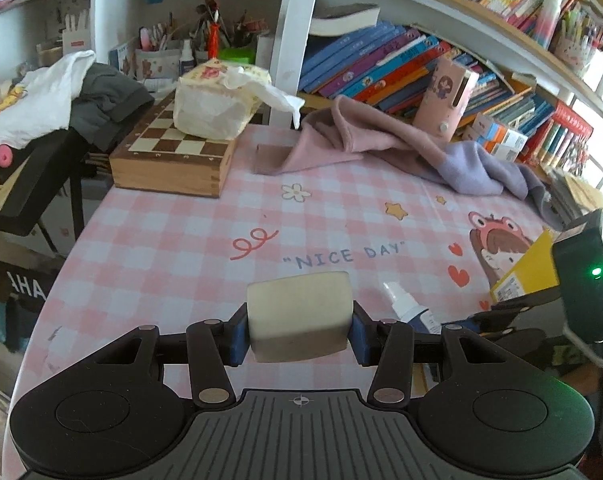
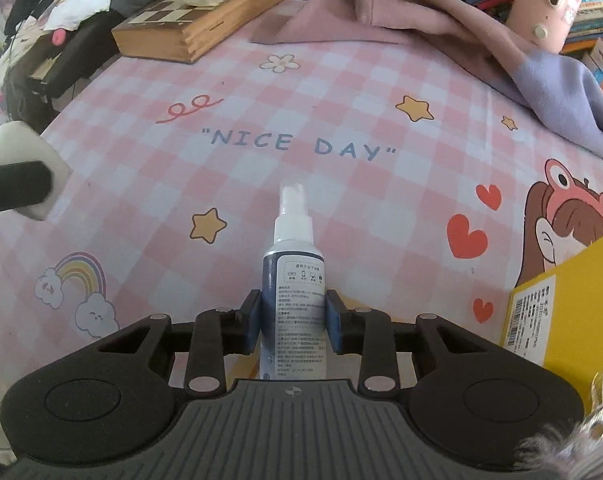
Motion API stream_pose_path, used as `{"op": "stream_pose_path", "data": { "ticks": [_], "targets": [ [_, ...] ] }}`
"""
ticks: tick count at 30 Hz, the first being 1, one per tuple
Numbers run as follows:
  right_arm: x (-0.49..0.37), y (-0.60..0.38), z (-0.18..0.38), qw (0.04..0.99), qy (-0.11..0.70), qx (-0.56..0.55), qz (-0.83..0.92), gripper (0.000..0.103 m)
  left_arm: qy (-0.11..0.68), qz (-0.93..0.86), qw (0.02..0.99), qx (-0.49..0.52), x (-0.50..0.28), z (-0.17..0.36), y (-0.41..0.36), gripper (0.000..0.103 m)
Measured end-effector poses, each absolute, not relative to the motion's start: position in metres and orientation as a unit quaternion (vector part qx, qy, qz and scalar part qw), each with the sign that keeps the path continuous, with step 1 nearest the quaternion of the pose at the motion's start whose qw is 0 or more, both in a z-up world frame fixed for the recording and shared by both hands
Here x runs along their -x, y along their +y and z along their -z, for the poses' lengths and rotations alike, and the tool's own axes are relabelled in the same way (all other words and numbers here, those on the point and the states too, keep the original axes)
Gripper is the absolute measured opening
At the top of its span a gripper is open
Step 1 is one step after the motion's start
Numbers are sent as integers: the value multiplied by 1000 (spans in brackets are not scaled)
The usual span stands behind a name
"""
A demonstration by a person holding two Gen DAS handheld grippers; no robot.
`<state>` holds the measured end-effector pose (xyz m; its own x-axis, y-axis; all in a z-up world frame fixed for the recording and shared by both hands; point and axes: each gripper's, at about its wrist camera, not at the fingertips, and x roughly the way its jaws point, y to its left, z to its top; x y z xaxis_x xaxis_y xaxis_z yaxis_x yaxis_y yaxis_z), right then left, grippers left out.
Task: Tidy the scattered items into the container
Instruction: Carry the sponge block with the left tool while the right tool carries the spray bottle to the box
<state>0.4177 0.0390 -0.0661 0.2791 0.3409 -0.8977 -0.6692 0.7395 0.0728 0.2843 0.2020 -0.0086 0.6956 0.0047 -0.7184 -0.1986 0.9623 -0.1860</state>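
A table [image 1: 173, 240] covered with a pink checked cloth printed "NICE DAY" is seen from the left wrist, backed by crowded bookshelves [image 1: 401, 64]. A wooden chessboard box [image 1: 169, 160] is set at the far left with a tissue pack [image 1: 217, 100] on top, and a pink and lilac cloth [image 1: 381, 144] is draped at the far right. A cream rectangular block [image 1: 299, 316] is clamped between the blue pads of the left tongs [image 1: 299, 334], its long axis running crosswise from pad to pad; what it is made of cannot be made out. At the right edge the right tongs are partly seen, with a yellow box [image 1: 521, 272] cut off behind them.

From the right wrist, a small spray bottle [image 2: 293, 280] is gripped by the closed right tongs [image 2: 293, 326], its long axis lying along the fingers and its white nozzle pointing away toward the lettering. Its base is hidden under the tongs' body. The yellow box [image 2: 561, 300] is cropped at the right, so its inside is not visible.
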Motion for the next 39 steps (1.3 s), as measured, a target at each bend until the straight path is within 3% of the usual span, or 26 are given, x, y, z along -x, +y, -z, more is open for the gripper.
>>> {"op": "stream_pose_path", "data": {
  "ticks": [19,39],
  "targets": [
    [-301,-17,-31,833,407,108,-359,30,349,5,928,132,-198,-33,180,46],
    [-129,-85,-26,862,428,60,-266,30,357,129,917,123,-77,-26,125,46]
  ]
}}
